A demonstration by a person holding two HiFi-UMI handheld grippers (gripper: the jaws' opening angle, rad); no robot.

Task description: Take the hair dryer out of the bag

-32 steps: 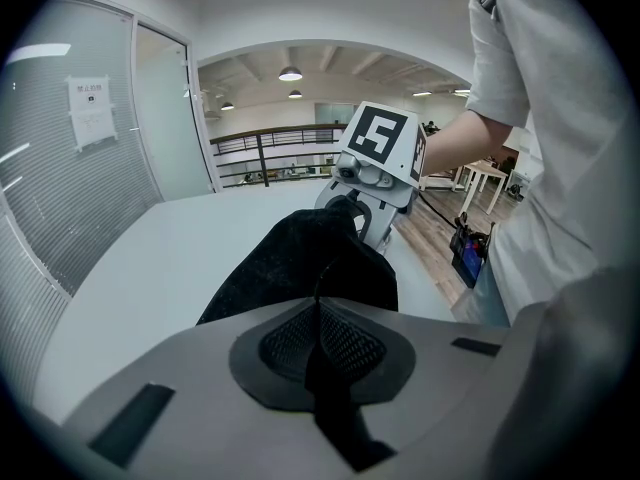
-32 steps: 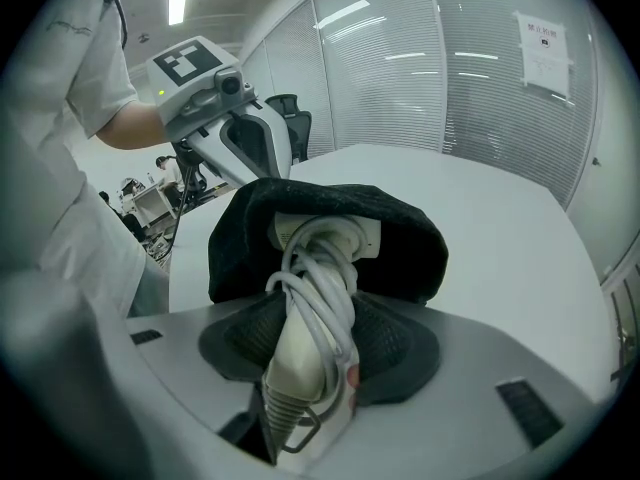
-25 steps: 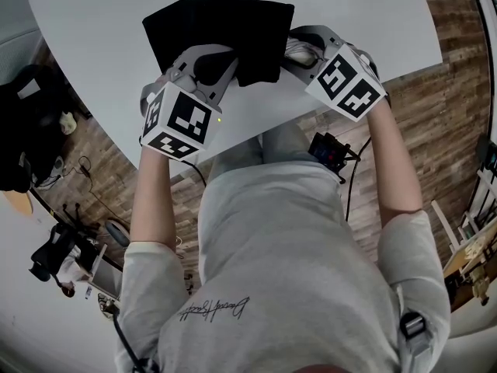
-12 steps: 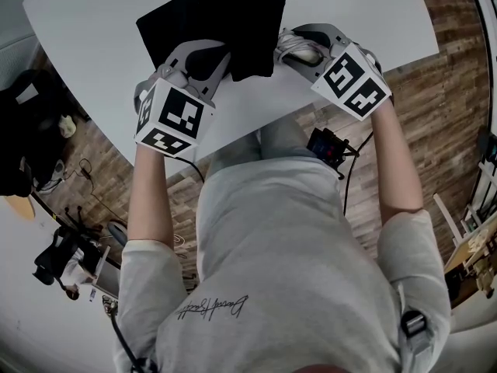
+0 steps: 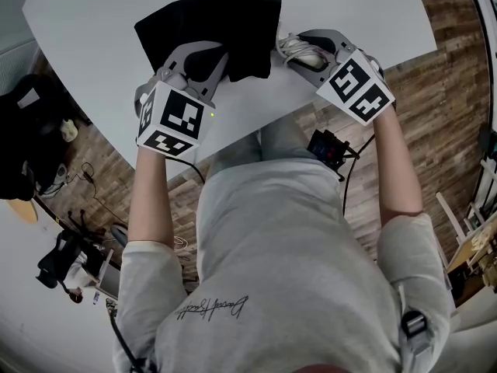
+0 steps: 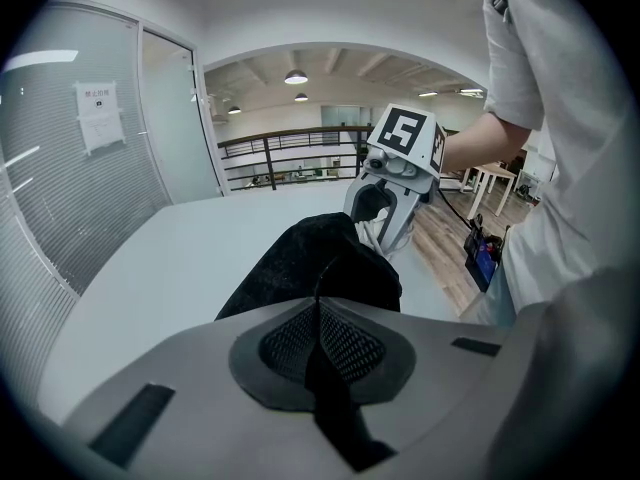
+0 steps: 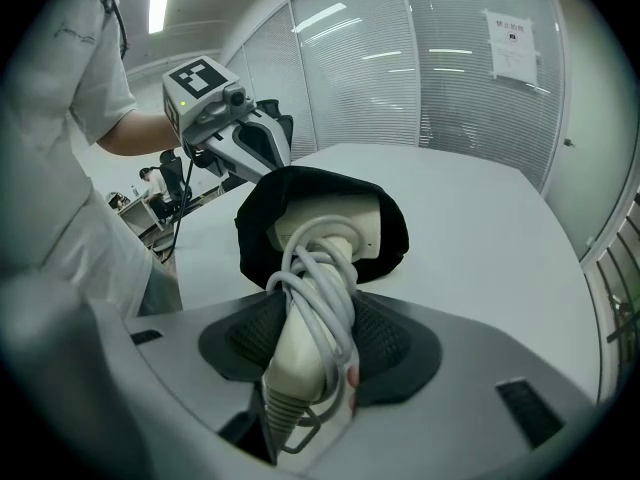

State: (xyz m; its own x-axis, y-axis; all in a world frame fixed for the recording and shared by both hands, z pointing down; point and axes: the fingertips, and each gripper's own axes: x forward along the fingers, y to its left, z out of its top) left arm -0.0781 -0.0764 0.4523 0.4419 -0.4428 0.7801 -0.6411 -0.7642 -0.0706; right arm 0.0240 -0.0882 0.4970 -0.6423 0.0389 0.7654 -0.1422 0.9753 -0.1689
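Observation:
A black cloth bag (image 5: 210, 22) lies on the white table (image 5: 101, 22). My left gripper (image 5: 203, 62) is shut on a fold of the bag (image 6: 300, 263) at its near edge. The cream hair dryer (image 7: 335, 223) has its head still inside the bag's open mouth. Its handle (image 7: 305, 353), wound with pale cord, sticks out toward me. My right gripper (image 7: 315, 343) is shut on that handle, and in the head view this gripper (image 5: 304, 54) sits just right of the bag. The hair dryer handle (image 5: 295, 49) shows there between the jaws.
The table's near edge (image 5: 256, 127) runs just below both grippers, with wooden floor (image 5: 443, 92) beyond it. A black device (image 5: 330, 150) hangs by the person's waist. Dark equipment (image 5: 23, 138) stands on the floor at left. White tabletop stretches behind the bag.
My right gripper has shifted a little to the right, away from the bag, taking the dryer handle along. The left gripper has kept its hold on the bag in place.

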